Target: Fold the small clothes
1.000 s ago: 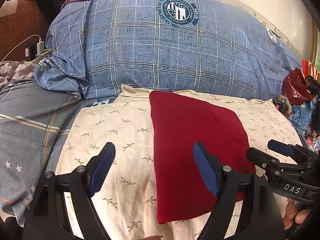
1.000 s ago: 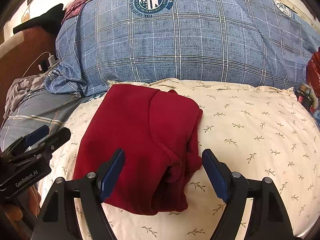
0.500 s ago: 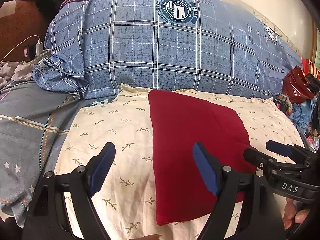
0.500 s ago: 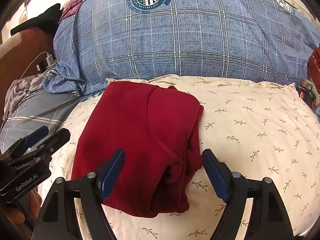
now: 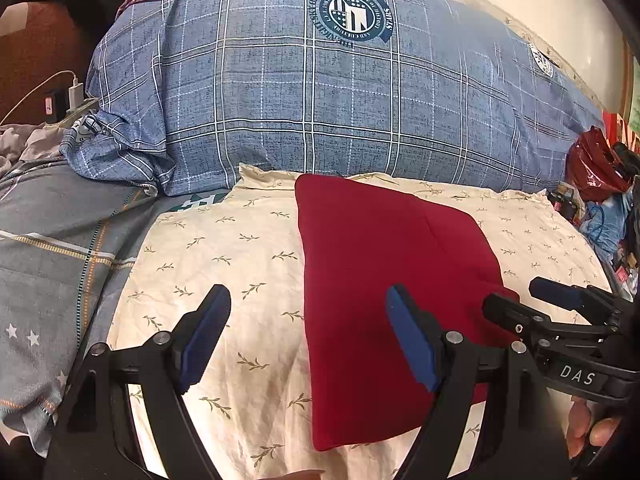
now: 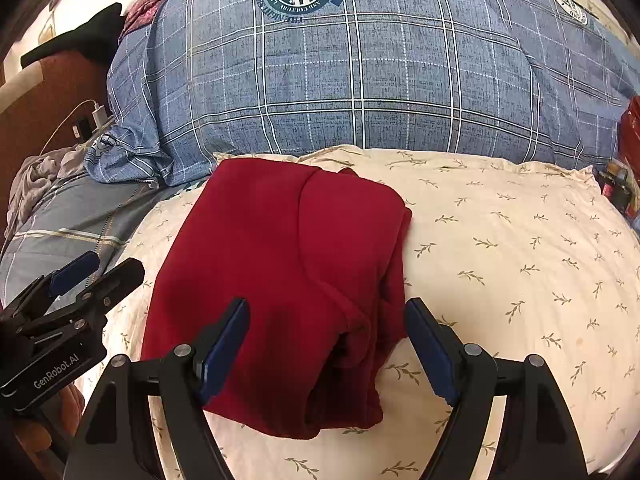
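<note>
The red garment [image 6: 280,280] lay folded on the cream pillow [image 6: 520,264] with its leaf print, just as it had a second before — nothing about it had shifted, and neither hand-held gripper had moved in that time. It formed a rough rectangle, several layers thick. In the right wrist view its near right corner was bunched, with rumpled folds and a dark gap between layers; a curved seam or fold edge ran across the top layer. From the left wrist view the garment [image 5: 384,280] looked flatter and smooth, its left edge straight.

The right hand-held gripper [image 6: 326,344] stood over the near end of the garment, jaws wide apart and empty; the left blue pad [image 6: 224,348] was over the cloth and the right one was over the pillow just beside the bunched corner. Whether the pads touched the fabric could not be told. The left hand-held gripper [image 5: 308,334] was also spread wide with nothing in it — one finger over the pillow, the other over the garment's left part.

Behind the pillow rose a big blue plaid quilt [image 6: 360,72] with a round badge print. To the left lay a grey bedsheet [image 5: 52,248], and a white charger [image 5: 76,94] with its cable sat beyond it. A red bag [image 5: 592,168] showed at the far right.
</note>
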`<control>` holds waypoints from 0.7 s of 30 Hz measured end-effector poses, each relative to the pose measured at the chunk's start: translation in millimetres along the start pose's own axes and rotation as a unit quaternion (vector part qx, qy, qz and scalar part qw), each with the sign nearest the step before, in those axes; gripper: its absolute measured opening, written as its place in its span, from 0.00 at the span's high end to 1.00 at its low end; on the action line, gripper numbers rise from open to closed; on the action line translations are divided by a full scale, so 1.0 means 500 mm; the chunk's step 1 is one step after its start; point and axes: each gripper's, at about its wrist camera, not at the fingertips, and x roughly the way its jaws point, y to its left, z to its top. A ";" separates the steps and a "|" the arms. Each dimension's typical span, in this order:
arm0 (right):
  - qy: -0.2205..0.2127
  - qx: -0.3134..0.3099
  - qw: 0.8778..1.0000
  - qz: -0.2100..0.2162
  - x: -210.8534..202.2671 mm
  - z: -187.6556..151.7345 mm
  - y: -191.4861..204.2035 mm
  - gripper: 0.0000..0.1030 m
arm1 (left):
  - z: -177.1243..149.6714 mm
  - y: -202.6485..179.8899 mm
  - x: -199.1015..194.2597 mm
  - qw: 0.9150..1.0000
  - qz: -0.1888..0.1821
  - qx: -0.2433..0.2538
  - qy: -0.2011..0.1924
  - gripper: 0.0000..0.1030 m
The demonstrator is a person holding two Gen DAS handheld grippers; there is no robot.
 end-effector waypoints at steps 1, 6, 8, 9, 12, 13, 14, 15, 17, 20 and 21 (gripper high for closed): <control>0.001 0.000 1.000 0.000 0.001 0.000 0.000 0.21 | 0.000 -0.001 0.001 1.000 0.001 0.001 0.000 0.22; 0.008 -0.003 1.000 0.001 0.007 -0.003 0.004 0.21 | -0.002 0.000 0.004 1.000 0.001 -0.001 0.003 0.22; 0.009 -0.004 1.000 0.001 0.009 -0.004 0.006 0.21 | -0.002 0.000 0.004 1.000 0.001 -0.002 0.003 0.22; 0.010 -0.004 1.000 0.001 0.010 -0.004 0.006 0.21 | -0.002 0.000 0.004 1.000 0.001 -0.002 0.003 0.22; 0.009 -0.004 1.000 0.002 0.011 -0.004 0.007 0.21 | -0.003 0.000 0.007 1.000 0.001 -0.001 0.004 0.22; 0.009 -0.003 1.000 0.002 0.011 -0.003 0.007 0.21 | -0.003 0.000 0.007 1.000 0.001 -0.001 0.005 0.22; 0.010 -0.003 1.000 0.002 0.012 -0.003 0.007 0.21 | -0.003 0.000 0.009 1.000 0.001 -0.002 0.006 0.22; 0.010 -0.003 1.000 0.003 0.012 -0.003 0.006 0.21 | -0.003 0.000 0.011 1.000 0.001 -0.002 0.007 0.22; 0.011 -0.003 1.000 0.002 0.014 -0.002 0.005 0.21 | -0.004 -0.001 0.013 1.000 0.000 -0.003 0.009 0.22; 0.013 -0.001 1.000 0.003 0.018 -0.001 0.003 0.21 | -0.004 -0.001 0.016 1.000 0.001 -0.003 0.008 0.22; 0.014 -0.001 1.000 0.003 0.020 -0.001 0.003 0.21 | -0.004 -0.002 0.017 1.000 0.002 -0.003 0.008 0.22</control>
